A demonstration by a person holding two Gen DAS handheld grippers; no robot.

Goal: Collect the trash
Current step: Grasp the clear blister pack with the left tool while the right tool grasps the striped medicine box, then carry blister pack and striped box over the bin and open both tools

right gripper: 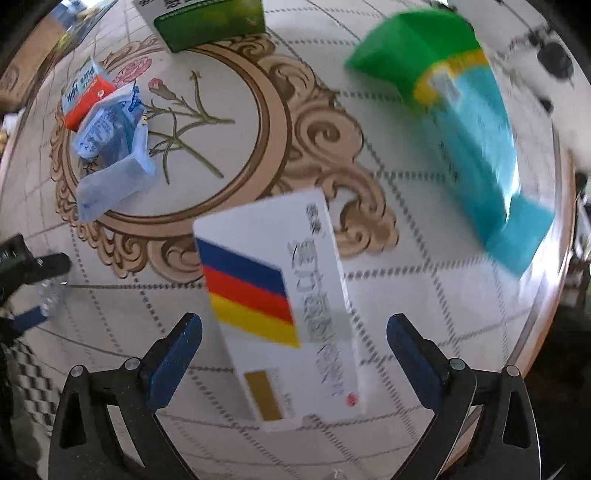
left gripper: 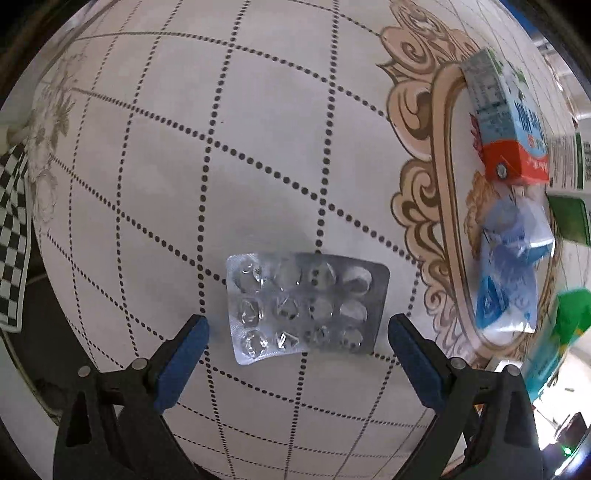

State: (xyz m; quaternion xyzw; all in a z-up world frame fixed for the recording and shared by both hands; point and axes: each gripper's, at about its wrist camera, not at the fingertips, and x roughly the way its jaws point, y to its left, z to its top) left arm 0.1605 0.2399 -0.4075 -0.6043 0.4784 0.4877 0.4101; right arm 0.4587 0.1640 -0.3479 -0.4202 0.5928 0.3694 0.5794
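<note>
The left gripper (left gripper: 297,325) is spread wide, empty, its fingers either side of a used blister pack (left gripper: 306,306) – silver, cells crushed – flat on the tablecloth (left gripper: 184,147). The right gripper (right gripper: 294,325), equally wide, flanks a white striped carton (right gripper: 280,306) lying flat.

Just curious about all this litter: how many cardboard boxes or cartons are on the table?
4. A milk carton beside the blue plastic wrapper, a green box at the far edge, a green-and-teal box at right, and a white striped box nearest. More may lie outside view.
</note>
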